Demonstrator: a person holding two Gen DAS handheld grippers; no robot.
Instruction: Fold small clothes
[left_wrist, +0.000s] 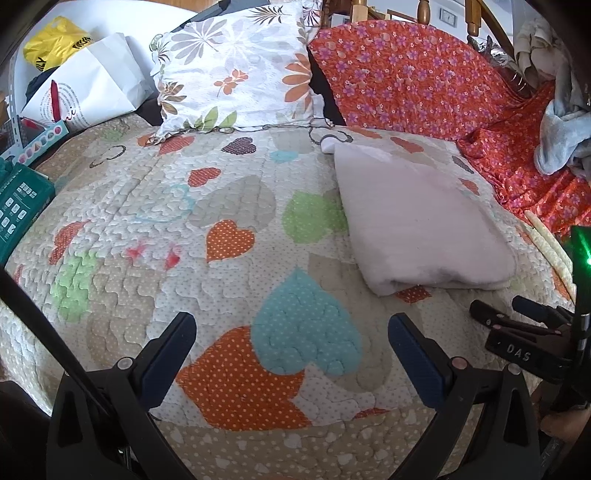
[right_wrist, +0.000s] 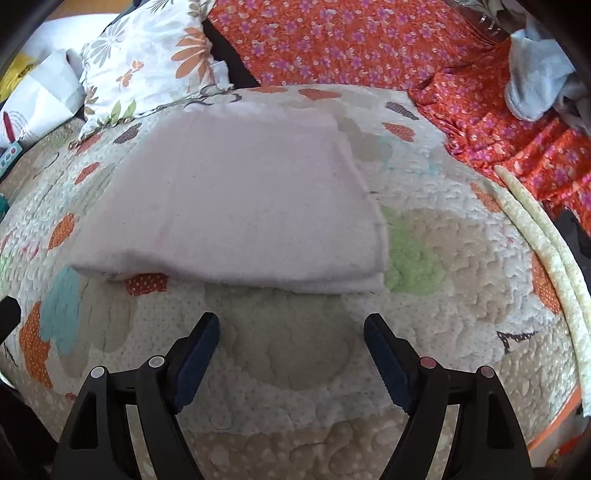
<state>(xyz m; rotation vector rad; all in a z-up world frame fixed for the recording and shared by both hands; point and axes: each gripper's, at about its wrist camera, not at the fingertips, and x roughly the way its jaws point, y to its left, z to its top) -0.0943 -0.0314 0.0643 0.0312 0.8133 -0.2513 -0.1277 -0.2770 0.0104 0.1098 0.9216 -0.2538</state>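
Observation:
A pale pink cloth (left_wrist: 421, 218) lies folded flat on the heart-patterned quilt (left_wrist: 207, 206); it also shows in the right wrist view (right_wrist: 240, 199). My left gripper (left_wrist: 291, 328) is open and empty over the quilt, to the left of and nearer than the cloth. My right gripper (right_wrist: 291, 332) is open and empty, just short of the cloth's near folded edge; it also shows at the right of the left wrist view (left_wrist: 517, 310).
A floral pillow (left_wrist: 236, 66) and an orange flowered cover (left_wrist: 424, 74) lie behind the quilt. A light blue garment (right_wrist: 535, 81) is heaped at the far right. White paper bags (left_wrist: 92, 81) and a green box (left_wrist: 18, 203) stand at the left.

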